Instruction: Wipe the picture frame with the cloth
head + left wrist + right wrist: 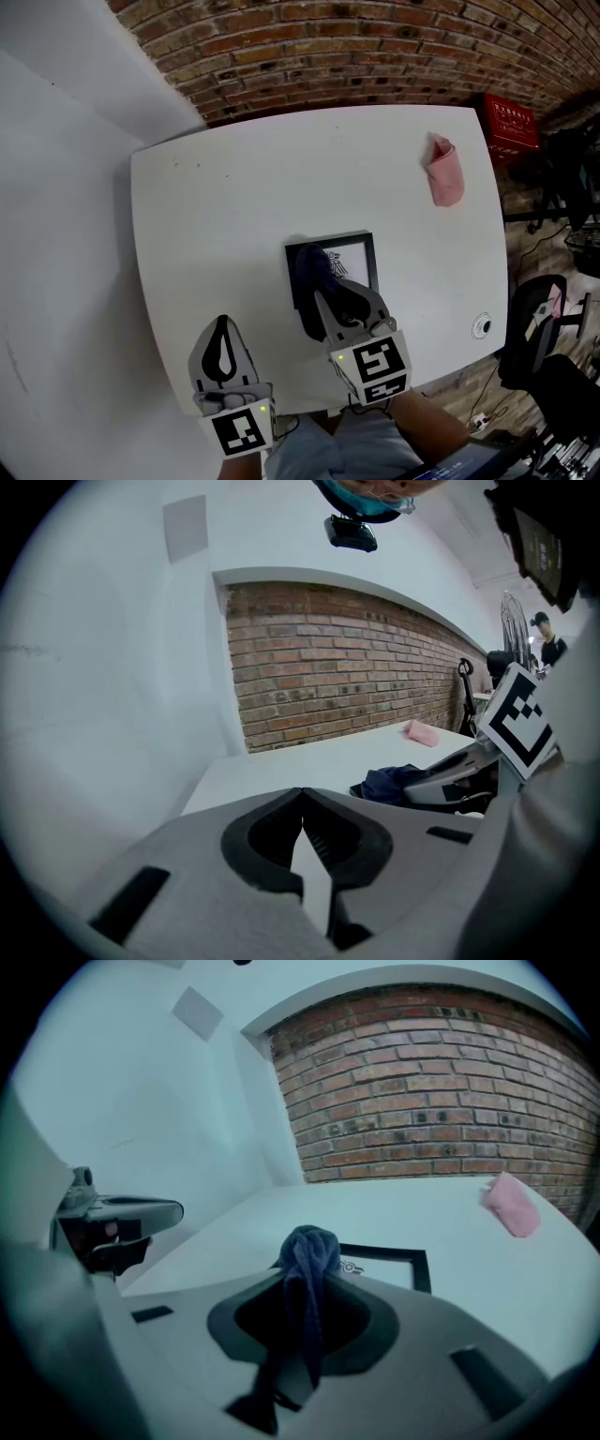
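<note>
Head view: right tool (325,298) tight on dark cloth (310,267) over picture frame (360,242); left tool (223,326) closed, empty.

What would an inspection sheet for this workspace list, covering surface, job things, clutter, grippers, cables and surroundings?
Surface: white table, mostly bare.
Job's things: picture frame lying flat near the table's front edge; dark blue cloth bunched over the frame's left side.
Clutter: pink cloth near the far right corner; round grommet by the right edge.
Grippers: left gripper fingers together, empty, off to the frame's left; right gripper fingers clamped on the dark blue cloth.
Cables: a cable on the floor right of the table.
Surroundings: brick wall, red crate, black chair.
</note>
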